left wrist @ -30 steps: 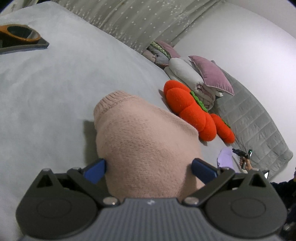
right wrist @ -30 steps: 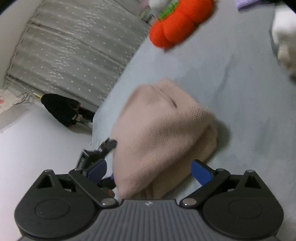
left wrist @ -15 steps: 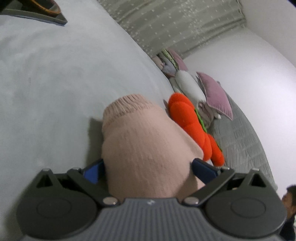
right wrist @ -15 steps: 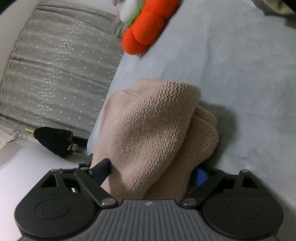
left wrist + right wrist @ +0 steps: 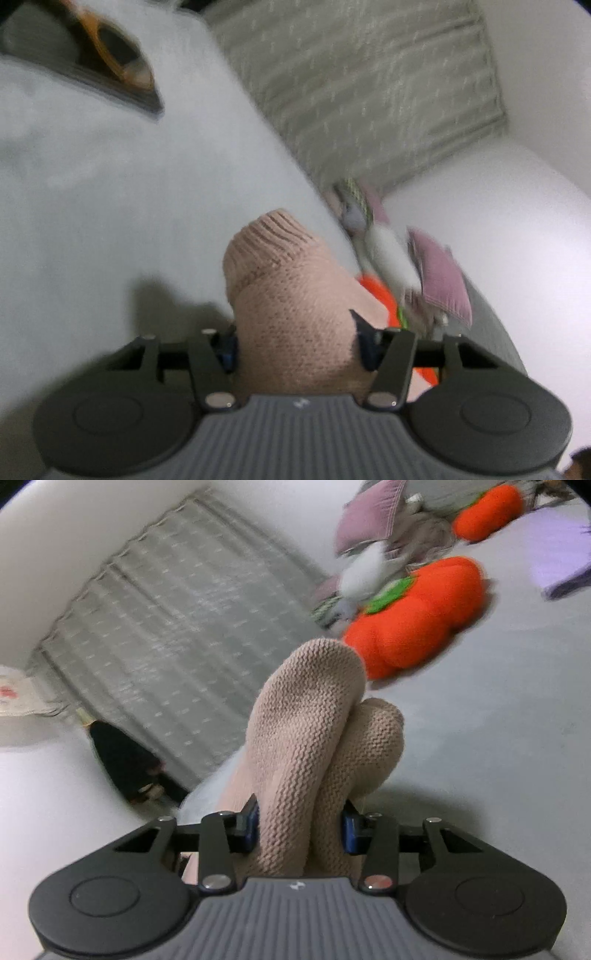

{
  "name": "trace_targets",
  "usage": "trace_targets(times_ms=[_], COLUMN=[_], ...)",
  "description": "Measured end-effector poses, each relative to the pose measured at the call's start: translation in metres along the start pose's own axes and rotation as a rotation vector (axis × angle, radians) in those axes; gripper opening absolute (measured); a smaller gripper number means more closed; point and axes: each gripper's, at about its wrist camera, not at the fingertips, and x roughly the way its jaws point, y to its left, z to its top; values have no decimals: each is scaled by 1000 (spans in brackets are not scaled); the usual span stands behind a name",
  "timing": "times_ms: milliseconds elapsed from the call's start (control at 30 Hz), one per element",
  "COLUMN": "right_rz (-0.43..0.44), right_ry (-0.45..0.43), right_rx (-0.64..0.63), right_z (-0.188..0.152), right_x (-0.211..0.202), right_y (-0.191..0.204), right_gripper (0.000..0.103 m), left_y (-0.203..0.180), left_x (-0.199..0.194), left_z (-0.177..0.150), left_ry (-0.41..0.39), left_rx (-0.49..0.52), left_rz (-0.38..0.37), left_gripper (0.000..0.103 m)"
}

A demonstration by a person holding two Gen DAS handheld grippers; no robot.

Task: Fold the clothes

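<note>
Now the left gripper (image 5: 297,345) has its jaws closing on a bunched fold of the pink knit sweater (image 5: 291,306), pads pressing both sides. Likewise the right gripper (image 5: 299,825) is closing on the sweater's doubled folds above the grey bed (image 5: 498,709), an orange plush (image 5: 417,624) at two o'clock.

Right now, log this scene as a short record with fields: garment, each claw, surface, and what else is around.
garment: pink knit sweater, bunched, ribbed edge showing in the left wrist view
left claw: closing, sweater between its blue pads and touching both
right claw: closing, two folds of the sweater pinched between its pads
surface: pale grey bed
nearby: orange pumpkin cushion, purple pillow, grey dotted curtain
image quality: left wrist view blurred
</note>
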Motion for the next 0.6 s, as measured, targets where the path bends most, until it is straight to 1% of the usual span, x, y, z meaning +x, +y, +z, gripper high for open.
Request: trace_targets(times_ms=[100,200,300,333,367,400,433,467,500,533,600], right_rz=[91,174,186,152,103,64,53,61,85,80,72], right_ry=[59,110,169,190,211,208,169,132,109,109,94], right_rx=[-30,-83,-159,-205,-247,-263,-252,-214,-150,-122,-80], right_z=[25,50,59,56,48,37,24,14,13,21,34], right_x=[49,104,161,178,193,204,207,208,205,200,187], right_y=[7,13,15,13,8,0,-13,-28,-41,-44,-50], right_gripper=[42,42,44,46,50,54,63,65,65,65,66], left_y=[-6,-4,10,20,29,29,26,23,15,7,-10], left_x=[-7,-4,16,20,26,29,31,33,31,29,23], left_z=[7,8,1,-2,-6,-8,-11,-13,-16,-18,-22], left_ry=[-127,-220,-203,-180,-156,-156,-162,-167,-184,-210,-261], left_rx=[5,20,22,14,15,46,84,121,177,238,333], left_rz=[6,8,74,109,146,155,159,162,181,204,277], left_gripper=[53,53,53,54,57,60,66,70,72,74,74])
